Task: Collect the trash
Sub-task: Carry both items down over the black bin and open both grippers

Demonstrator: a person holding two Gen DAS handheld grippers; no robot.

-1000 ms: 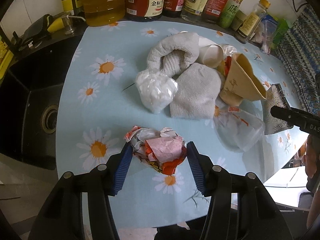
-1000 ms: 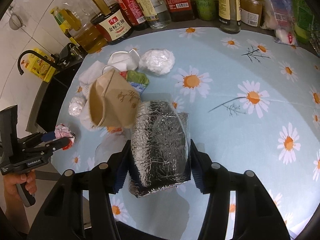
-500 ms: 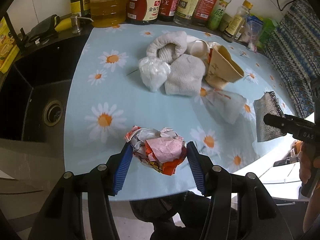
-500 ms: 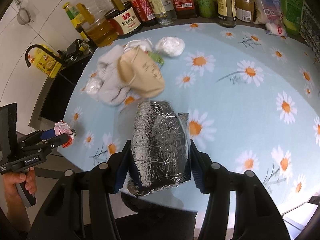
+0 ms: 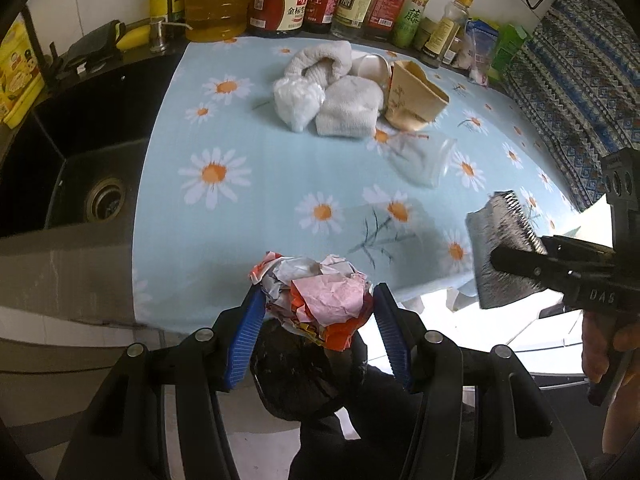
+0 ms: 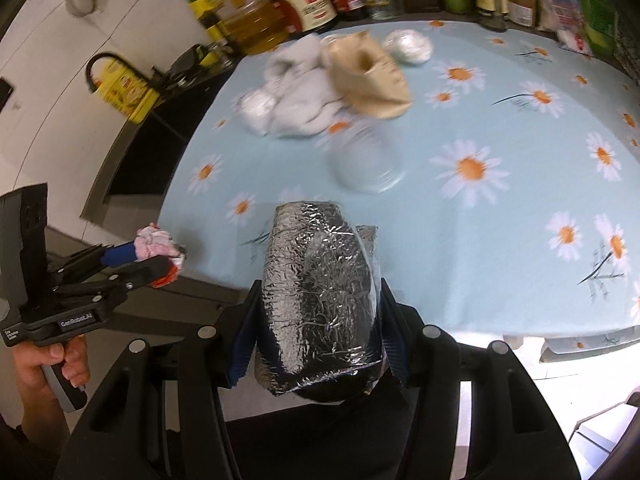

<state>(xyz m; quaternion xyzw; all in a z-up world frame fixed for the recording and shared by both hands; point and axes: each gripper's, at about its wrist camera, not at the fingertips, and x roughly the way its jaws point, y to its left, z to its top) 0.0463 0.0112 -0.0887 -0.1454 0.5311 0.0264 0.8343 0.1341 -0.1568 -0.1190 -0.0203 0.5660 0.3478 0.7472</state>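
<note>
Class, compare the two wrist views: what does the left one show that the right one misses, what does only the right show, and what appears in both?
Only the left view shows the sink with its drain. Only the right view shows the hand holding the left gripper. Both show the paper wad, the foil bag, the towels, the brown bag and the daisy tablecloth.

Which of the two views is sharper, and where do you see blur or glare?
Left wrist view: sharp; the paper wad and bottles are crisp, with blown-out white below the table edge. Right wrist view: motion blur smears the towels and bottles, while the held foil bag stays sharp.
</note>
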